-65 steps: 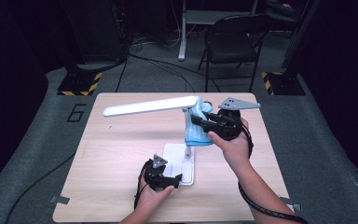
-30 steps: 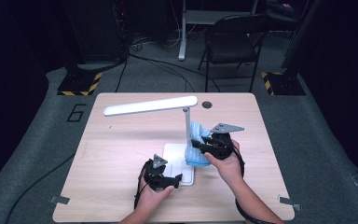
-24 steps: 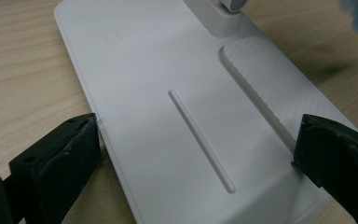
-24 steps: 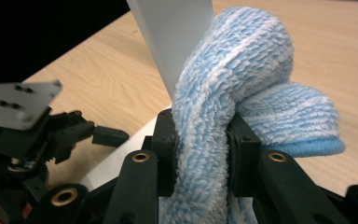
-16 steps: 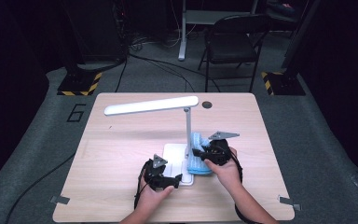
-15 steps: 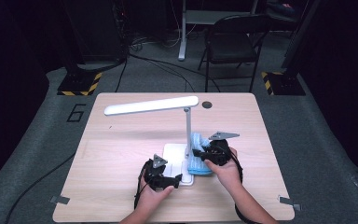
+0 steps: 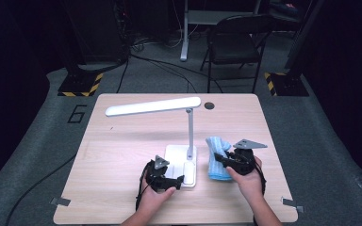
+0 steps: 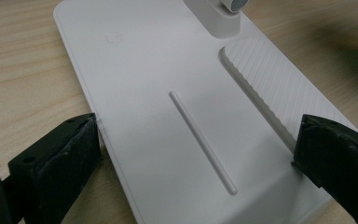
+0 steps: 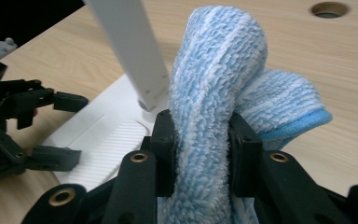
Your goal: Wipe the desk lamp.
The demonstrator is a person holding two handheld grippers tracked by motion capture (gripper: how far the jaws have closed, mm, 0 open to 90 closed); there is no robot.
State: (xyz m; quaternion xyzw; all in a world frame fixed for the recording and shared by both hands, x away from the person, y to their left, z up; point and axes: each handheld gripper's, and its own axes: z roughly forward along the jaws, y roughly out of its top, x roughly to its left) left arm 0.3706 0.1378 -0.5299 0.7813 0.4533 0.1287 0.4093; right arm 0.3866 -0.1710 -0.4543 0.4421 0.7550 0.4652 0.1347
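A white desk lamp stands mid-table, with a flat base (image 7: 179,157), an upright pole (image 7: 190,134) and a long head (image 7: 153,106) reaching left. My left gripper (image 7: 172,179) is shut on the near end of the base (image 8: 168,93), one jaw against each long edge. A light blue striped cloth (image 7: 214,150) hangs folded just right of the base. My right gripper (image 7: 222,161) is shut on it. In the right gripper view the cloth (image 9: 214,84) bulges up between the jaws of that gripper (image 9: 203,140), beside the lamp pole (image 9: 130,51).
The wooden table (image 7: 118,155) has a round cable hole (image 7: 209,105) at its back edge. Beyond the table stand a black folding chair (image 7: 231,44) and dark stands with yellow-black striped feet (image 7: 80,84). The left gripper (image 9: 18,126) is also in the right gripper view.
My right gripper has carried the blue cloth from up by the lamp head down and toward the person, to beside the base. The left gripper has stayed on the base.
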